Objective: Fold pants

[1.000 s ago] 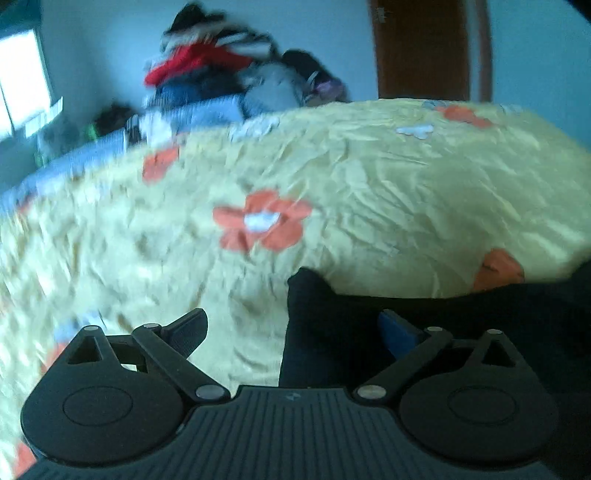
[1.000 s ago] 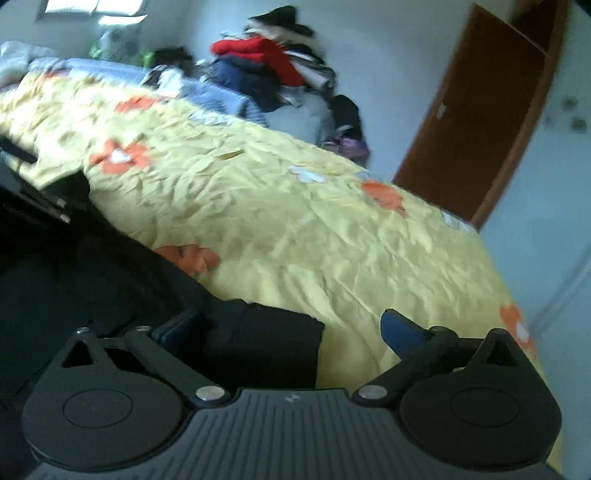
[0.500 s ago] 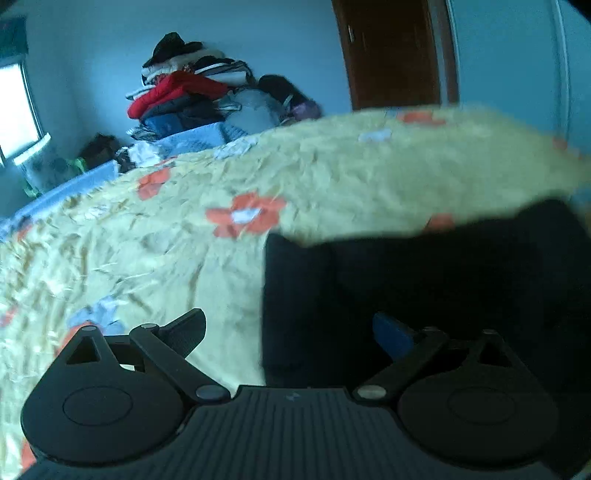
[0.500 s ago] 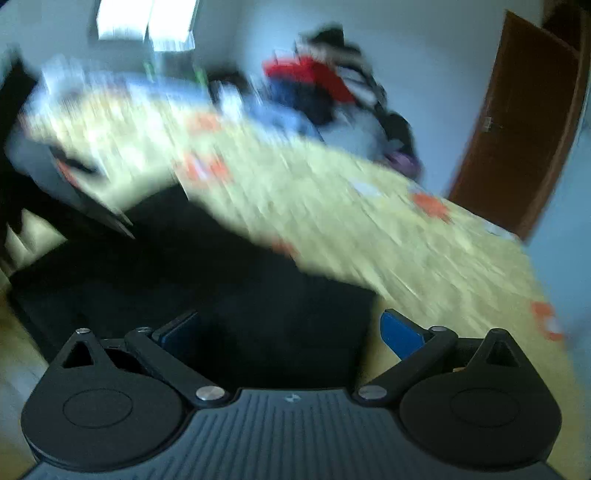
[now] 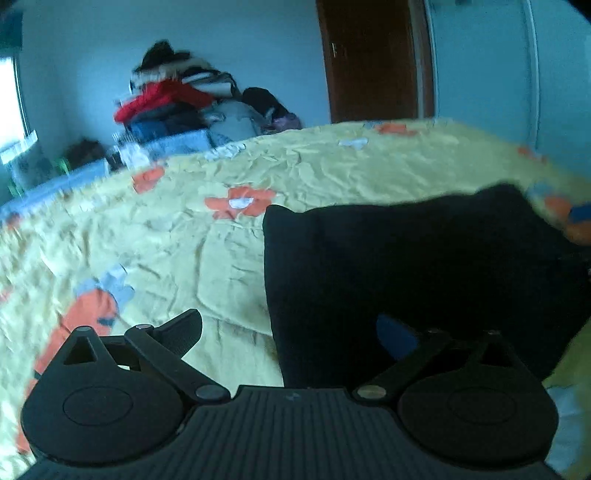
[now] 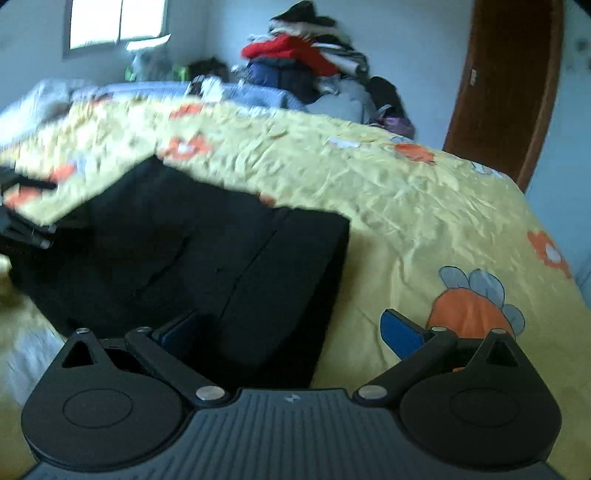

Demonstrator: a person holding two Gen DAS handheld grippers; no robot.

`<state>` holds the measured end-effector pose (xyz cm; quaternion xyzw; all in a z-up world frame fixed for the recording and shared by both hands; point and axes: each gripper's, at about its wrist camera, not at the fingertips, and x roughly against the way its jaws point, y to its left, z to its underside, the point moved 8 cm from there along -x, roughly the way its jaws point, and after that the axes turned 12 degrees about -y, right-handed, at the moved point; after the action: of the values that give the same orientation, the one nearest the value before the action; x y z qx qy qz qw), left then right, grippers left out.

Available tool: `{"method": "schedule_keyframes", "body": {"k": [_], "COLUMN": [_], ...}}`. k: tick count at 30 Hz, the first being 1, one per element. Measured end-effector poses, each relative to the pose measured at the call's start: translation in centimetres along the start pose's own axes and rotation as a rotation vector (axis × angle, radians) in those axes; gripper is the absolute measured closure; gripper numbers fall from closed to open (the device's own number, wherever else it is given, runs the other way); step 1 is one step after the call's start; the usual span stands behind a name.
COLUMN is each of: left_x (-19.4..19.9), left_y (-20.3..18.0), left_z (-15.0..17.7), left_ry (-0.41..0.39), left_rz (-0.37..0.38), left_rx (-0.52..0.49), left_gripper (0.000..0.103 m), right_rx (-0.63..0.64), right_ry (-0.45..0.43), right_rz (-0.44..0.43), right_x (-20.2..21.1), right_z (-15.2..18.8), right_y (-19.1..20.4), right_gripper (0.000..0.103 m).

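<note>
Pants [image 5: 424, 266] black on yellow bedspread [image 5: 295, 177], left gripper [image 5: 291, 332] and right gripper [image 6: 291, 328] low, level, fingers spread wide, holding nothing

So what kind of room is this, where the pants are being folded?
Most likely a bedroom in a home. The black pants lie on a bed with a yellow flowered bedspread, a pile of clothes sits against the far wall, and there is a brown wooden door and a window.
</note>
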<state>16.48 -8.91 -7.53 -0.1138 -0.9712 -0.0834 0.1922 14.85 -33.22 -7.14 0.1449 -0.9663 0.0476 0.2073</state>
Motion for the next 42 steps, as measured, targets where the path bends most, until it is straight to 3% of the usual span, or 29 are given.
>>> {"method": "schedule_keyframes", "body": {"k": [3,7,9,22,25,30,32,33,34,35,36,39,42], "left_x": [0.0,-1.1,-1.4,-3.8,-4.4,-4.5,-4.4,-4.1,-4.4,-4.3,-4.4,-4.1,-3.2], "left_y": [1.8,3.6,4.1,3.2,3.0,1.5,1.1,1.0,0.9,0.9,1.0,1.6,2.0], "left_z": [0.0,1.4,1.6,0.9,0.8,0.5,0.5,0.6,0.5,0.7,0.8,1.0,0.5], "left_ry": [0.039,0.152,0.154,0.204,0.2,0.176,0.159,0.15,0.146,0.146,0.15,0.145,0.102], "left_rz": [0.118,0.308,0.354,0.624,0.656,0.649,0.636,0.622,0.604,0.576,0.536,0.493,0.467], "left_rx": [0.185,0.513,0.591,0.655,0.702,0.658,0.636,0.621,0.598,0.57,0.539,0.545,0.518], "left_gripper": [0.001,0.001,0.001,0.001,0.001,0.003,0.005,0.012,0.02,0.043,0.062,0.079,0.086], "right_rx": [-0.063,-0.284,-0.37,-0.568,-0.622,-0.621,-0.623,-0.617,-0.602,-0.591,-0.606,-0.628,-0.618], "right_ry": [-0.039,-0.01,0.02,0.102,0.103,0.083,0.071,0.072,0.078,0.092,0.099,0.091,0.072], "right_rz": [-0.021,-0.16,-0.222,-0.616,-0.634,-0.628,-0.609,-0.586,-0.545,-0.477,-0.457,-0.437,-0.42], "right_x": [0.7,0.6,0.2,-1.8,-2.4,-3.0,-3.1,-3.1,-3.3,-3.3,-3.2,-2.5,-1.8], "right_z": [-0.8,-0.3,0.2,0.6,0.3,-0.3,-0.4,-0.4,-0.2,0.1,0.4,0.6,-0.2], "right_y": [-1.4,-4.2,-4.7,-4.8,-5.0,-2.9,-2.2,-2.0,-2.1,-2.5,-2.8,-3.0,-2.4], "right_gripper": [0.0,0.0,0.0,0.0,0.0,0.0,0.006,0.022,0.052,0.064,0.066,0.07,0.073]}}
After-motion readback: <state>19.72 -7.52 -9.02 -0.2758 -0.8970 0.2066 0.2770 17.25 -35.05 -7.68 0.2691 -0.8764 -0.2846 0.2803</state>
